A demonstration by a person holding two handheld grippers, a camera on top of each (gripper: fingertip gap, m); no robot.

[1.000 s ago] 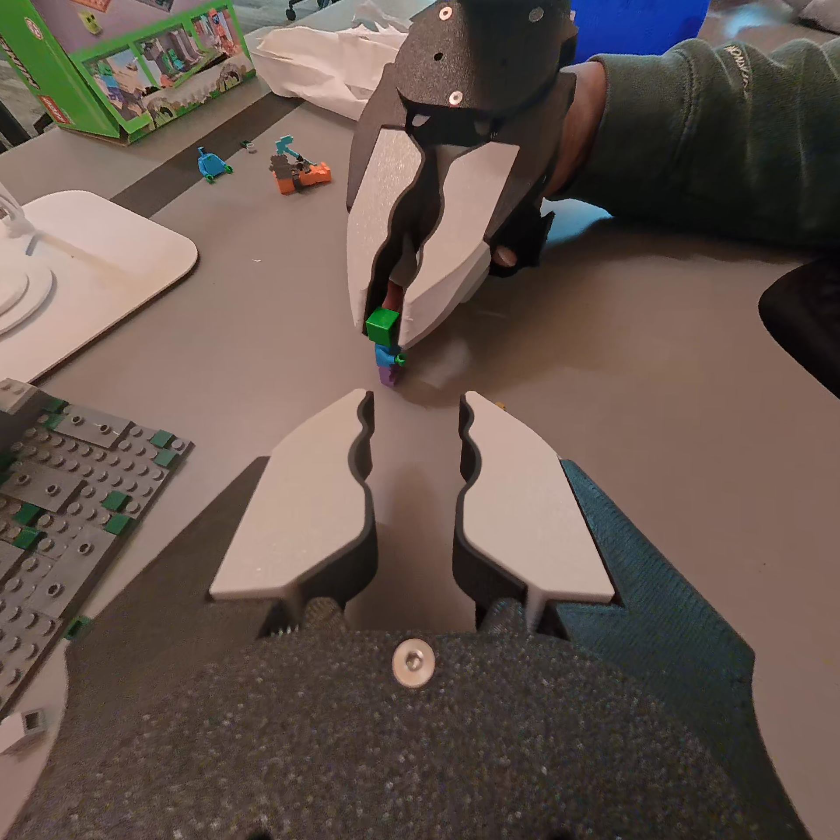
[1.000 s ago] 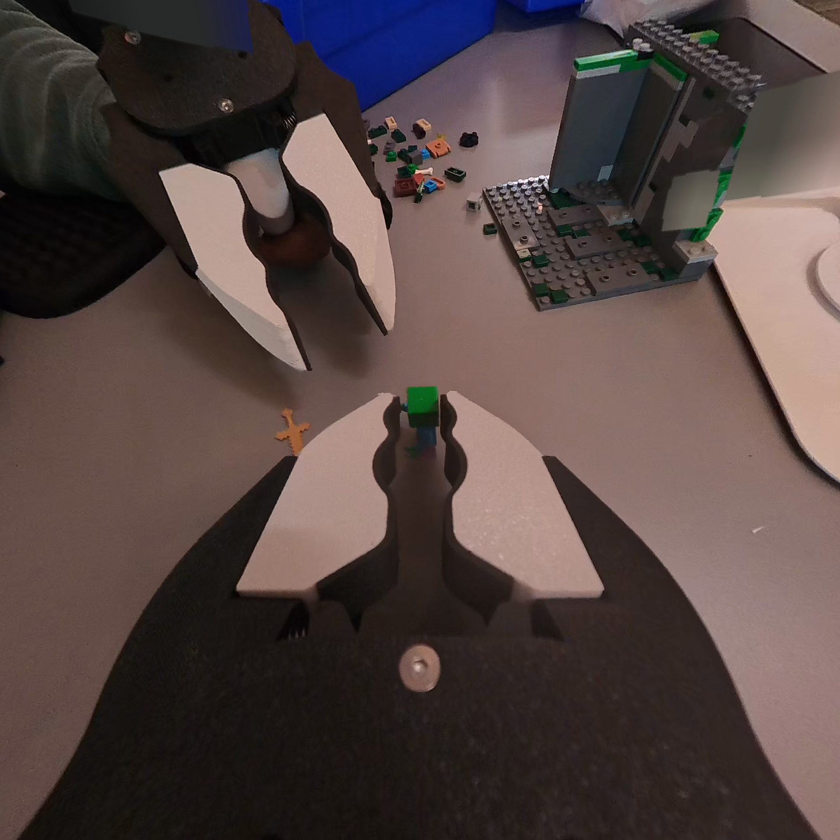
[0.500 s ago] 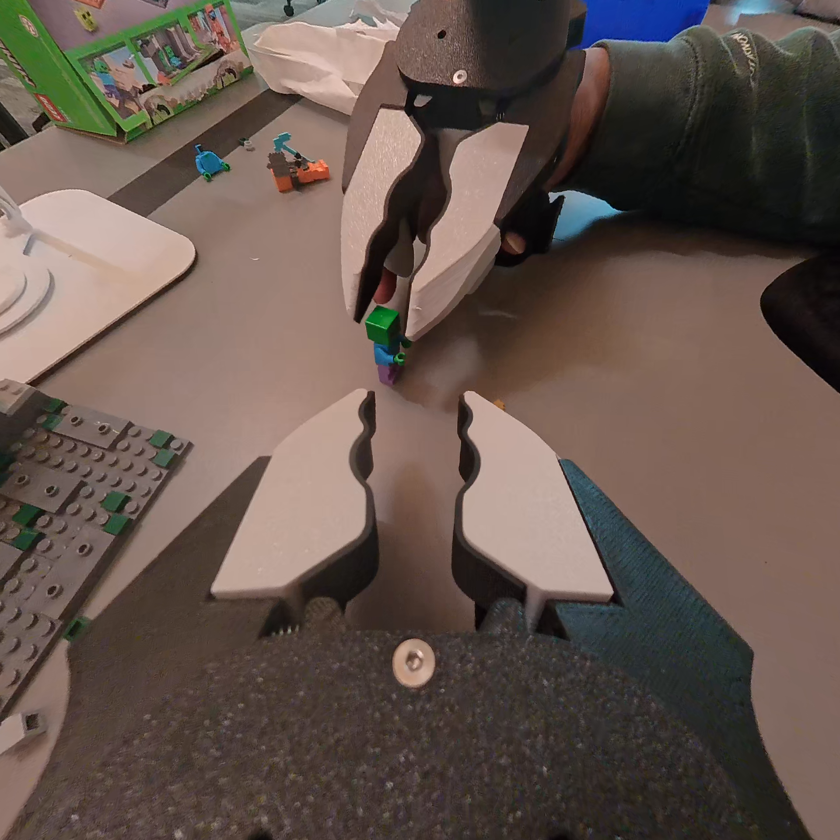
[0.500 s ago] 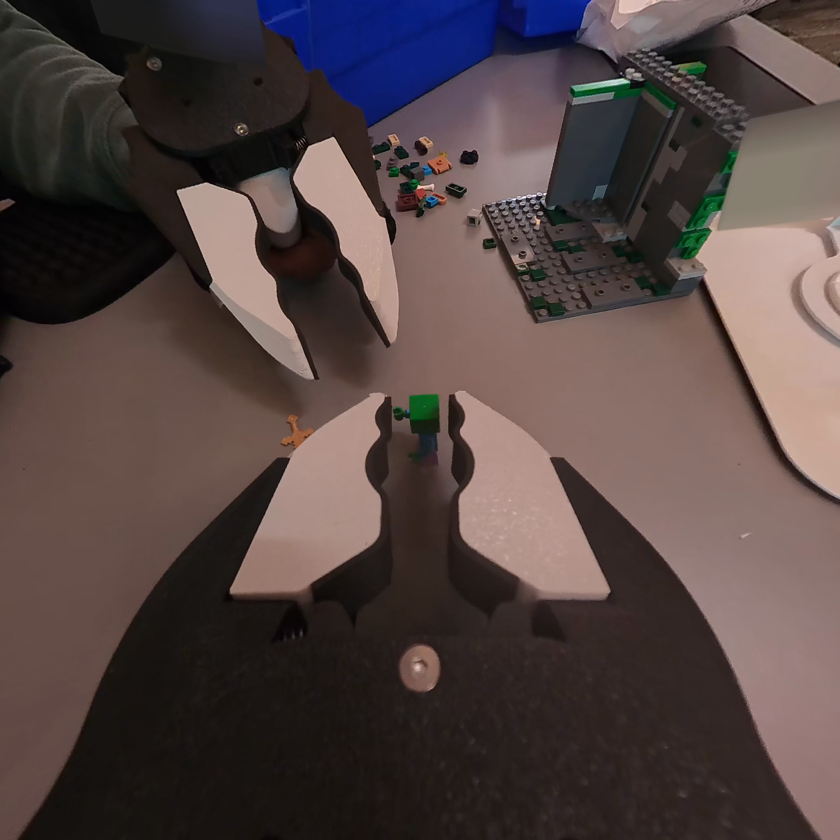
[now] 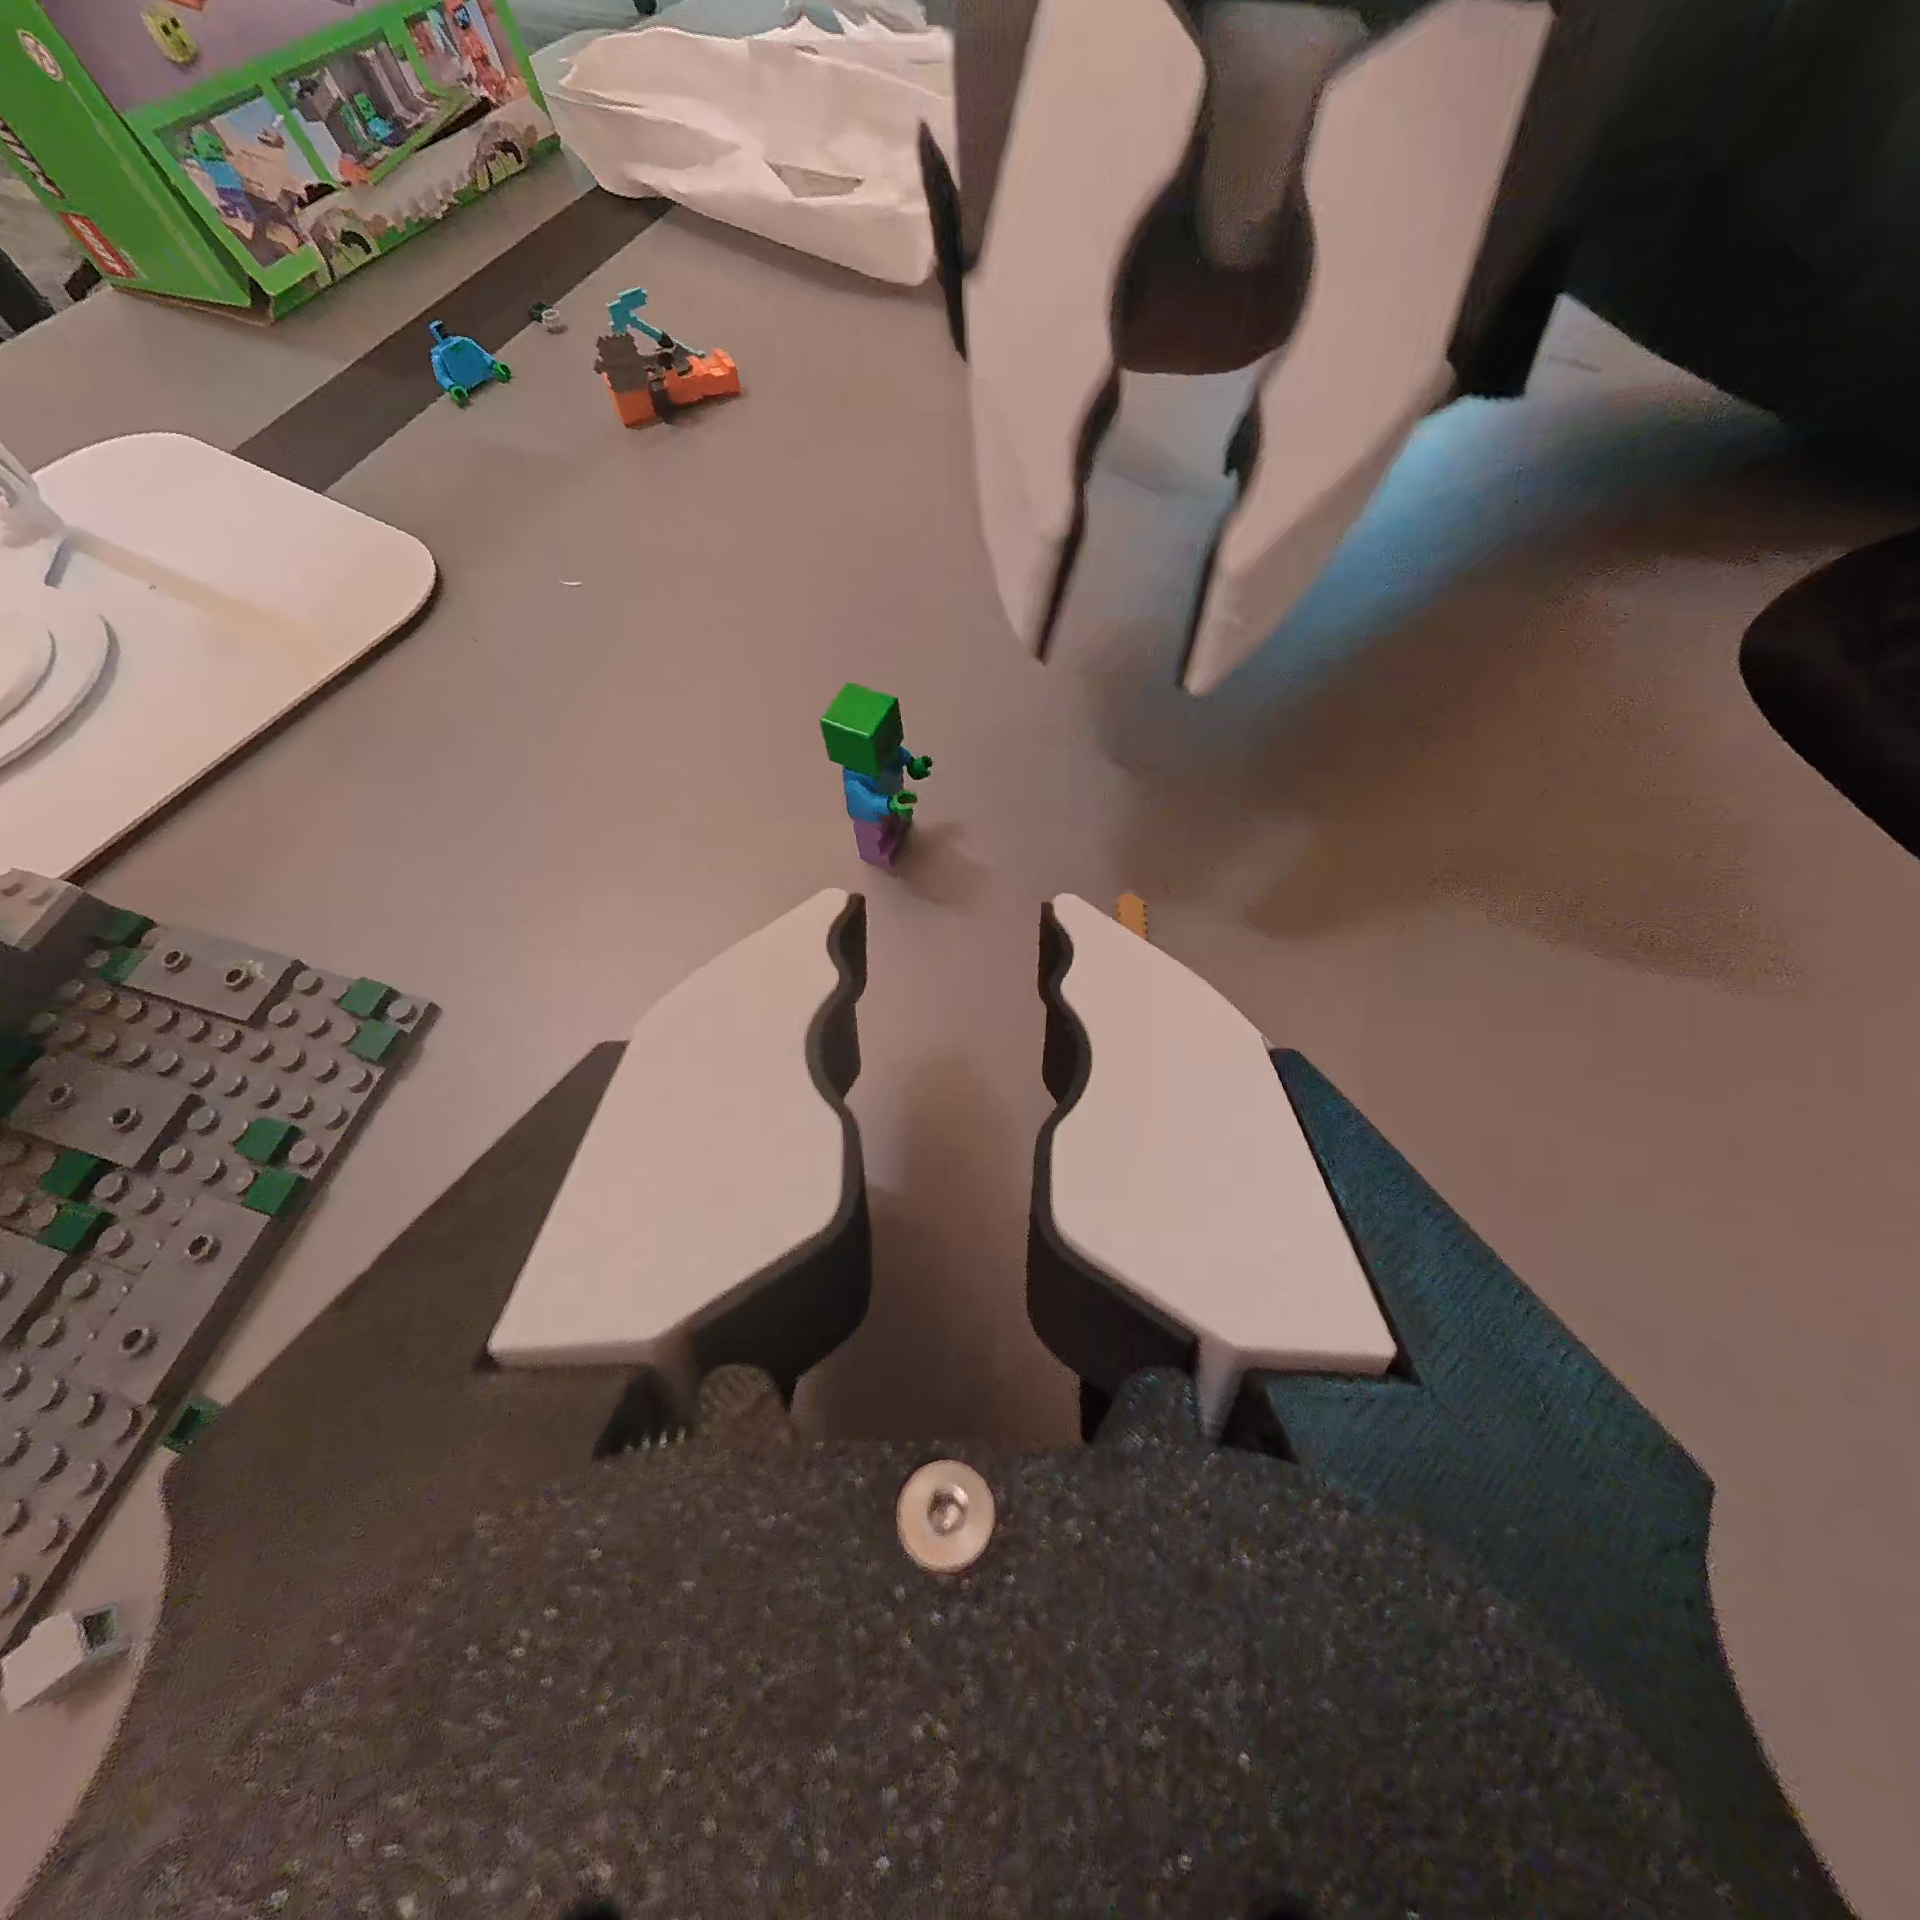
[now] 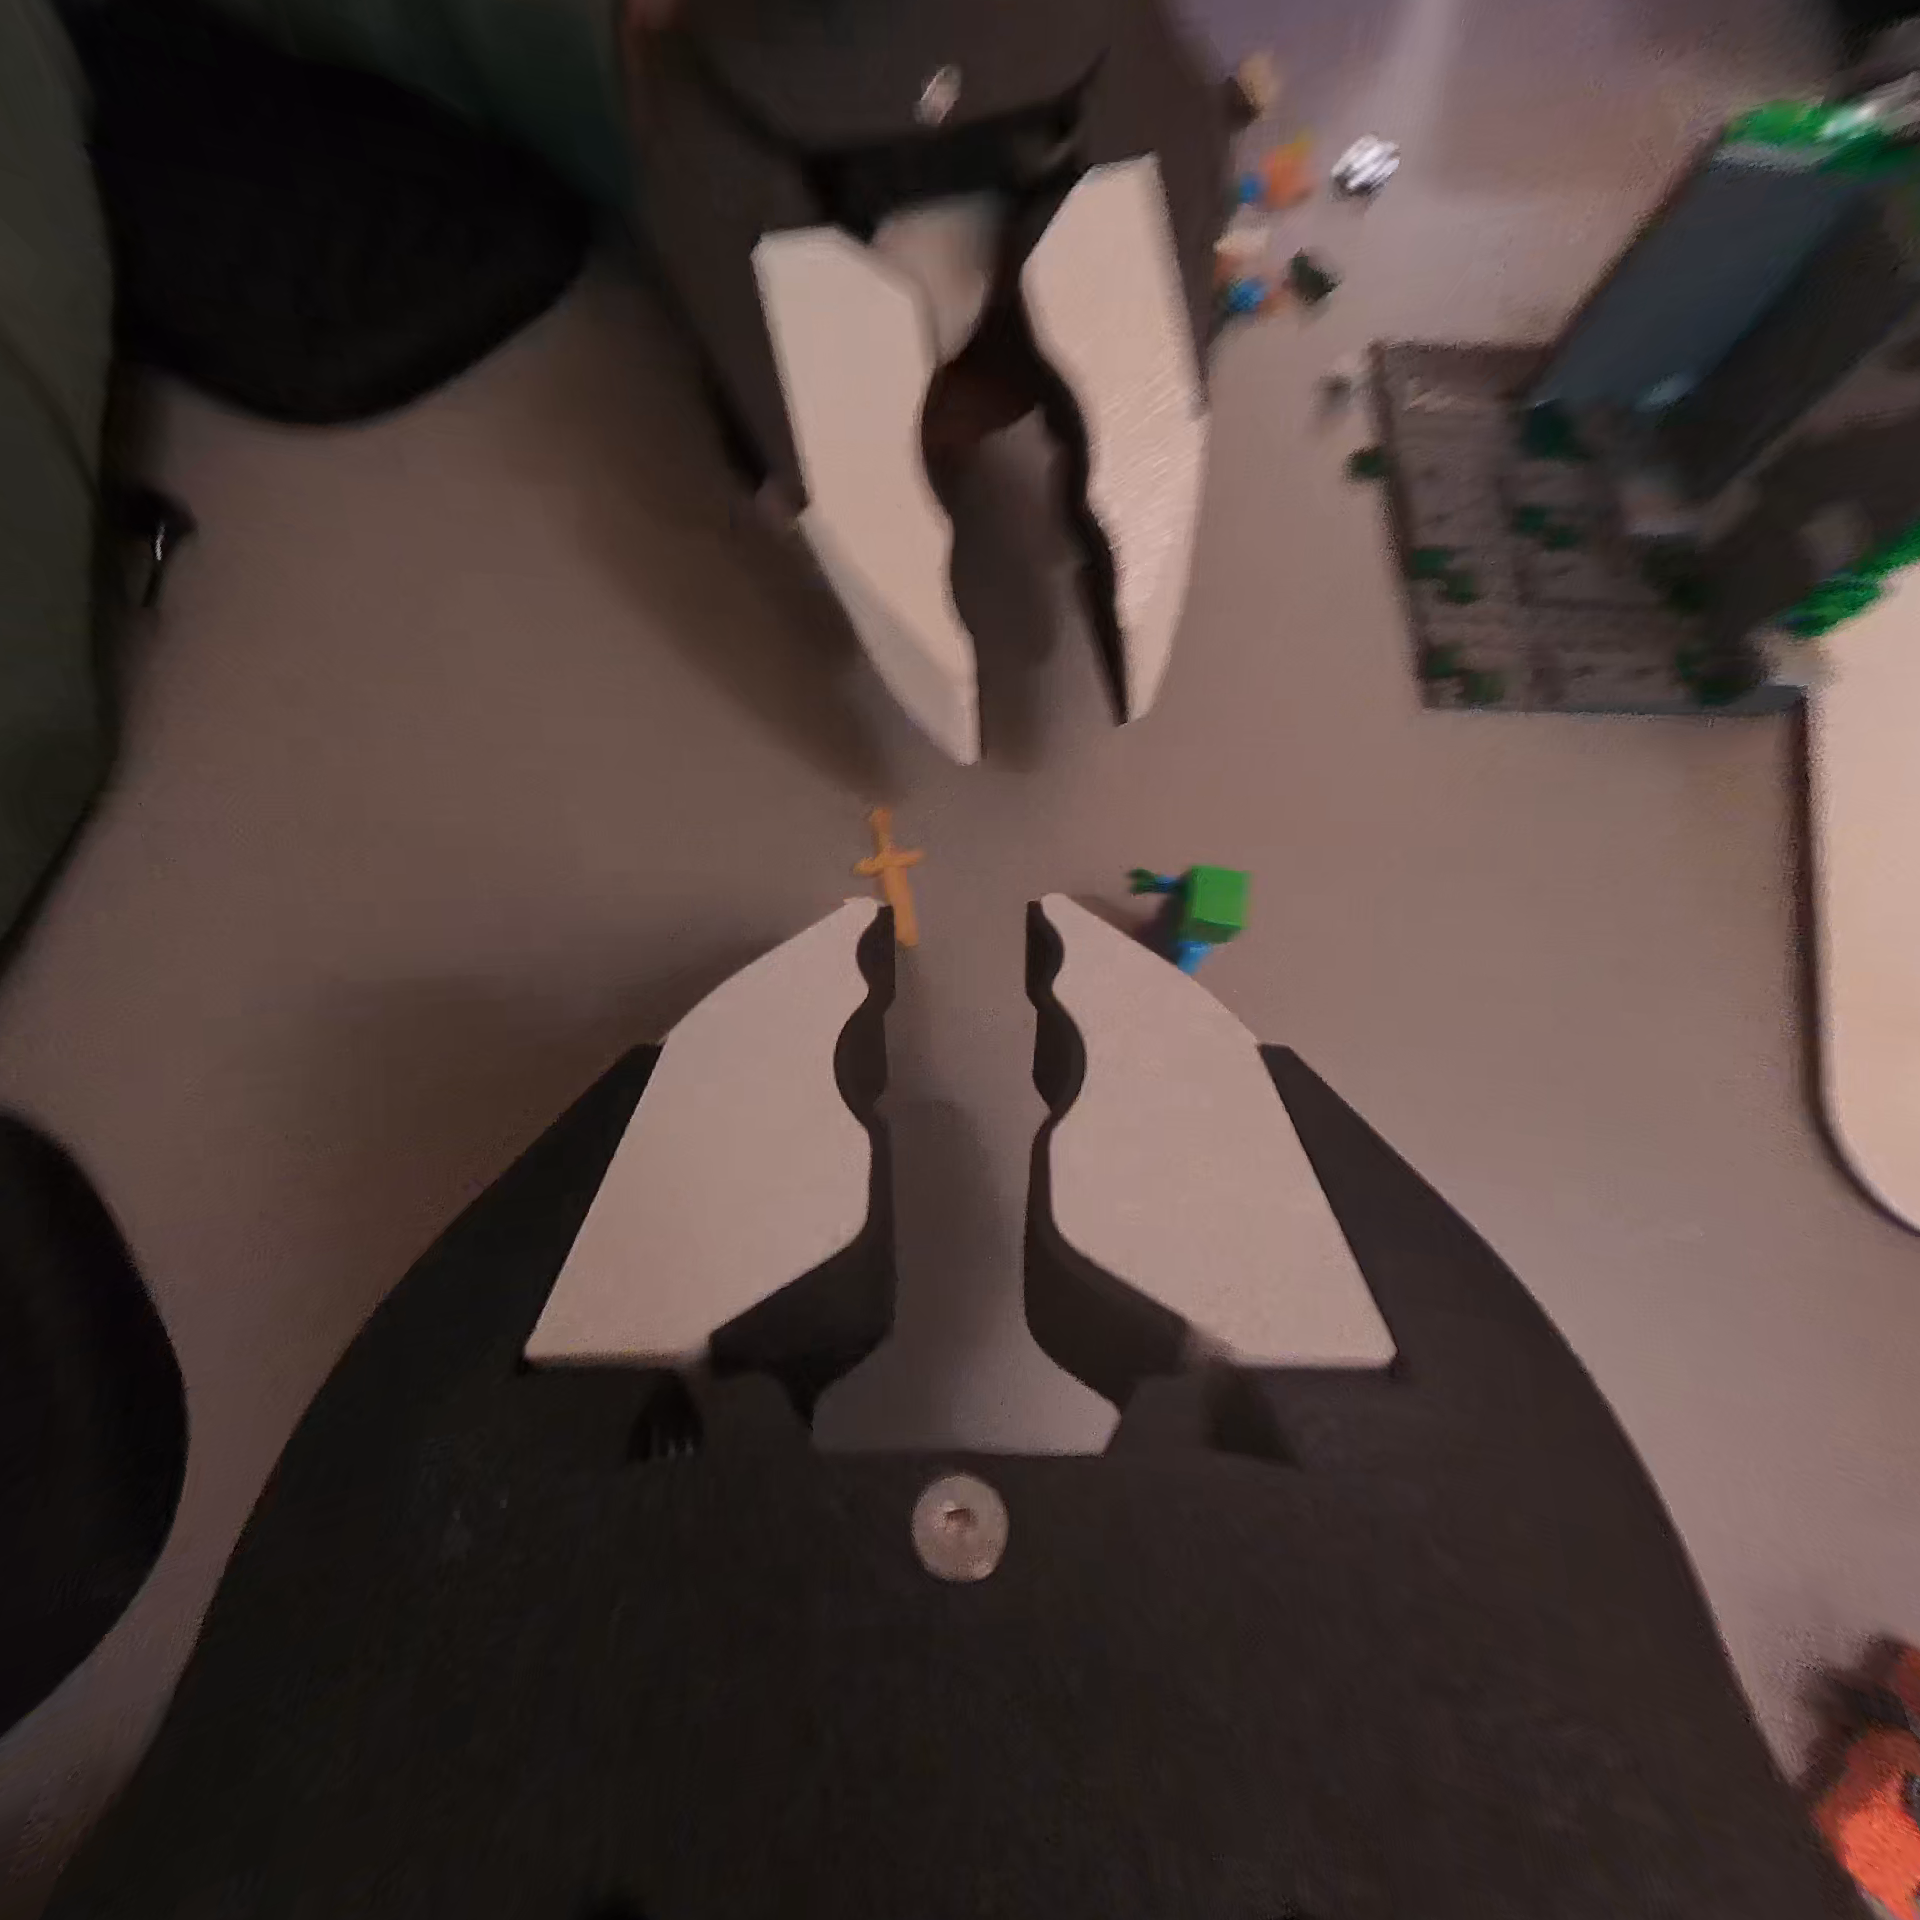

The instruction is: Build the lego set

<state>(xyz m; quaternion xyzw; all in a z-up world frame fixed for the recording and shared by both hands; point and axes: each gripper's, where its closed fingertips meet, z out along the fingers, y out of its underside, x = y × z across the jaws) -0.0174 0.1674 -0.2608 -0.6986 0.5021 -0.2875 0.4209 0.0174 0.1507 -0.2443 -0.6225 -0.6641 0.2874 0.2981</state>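
Observation:
A minifigure [image 5: 873, 790] with a green cube head, blue torso and purple legs stands free on the grey table, just beyond my left gripper [image 5: 948, 914], which is open and empty. In the blurred right wrist view the minifigure [image 6: 1200, 914] is just right of my right gripper [image 6: 956, 909], which is open and empty. A small gold sword [image 6: 891, 873] lies flat at that gripper's left fingertip; its end shows in the left wrist view [image 5: 1132, 914]. Each gripper shows in the other's view, raised above the table and open: the right one [image 5: 1117, 665] and the left one [image 6: 1044, 732].
A grey studded baseplate [image 5: 187, 1122] with a tall wall build [image 6: 1558, 540] sits to my left. A white stand base [image 5: 208, 603], the green set box [image 5: 260, 156], white paper [image 5: 769, 135], a blue figure [image 5: 462, 358], an orange figure [image 5: 665, 379] and loose pieces [image 6: 1278, 270] lie around. The minifigure [image 5: 873, 790] is about equally far from each gripper, around 4 cm. The small gold sword [image 6: 891, 873] sits 4 cm or so from the ends of my left fingers.
My right gripper has let go of the minifigure, lifted and swung away to hover by the gold sword. The minifigure now stands alone. My left gripper has hardly moved.

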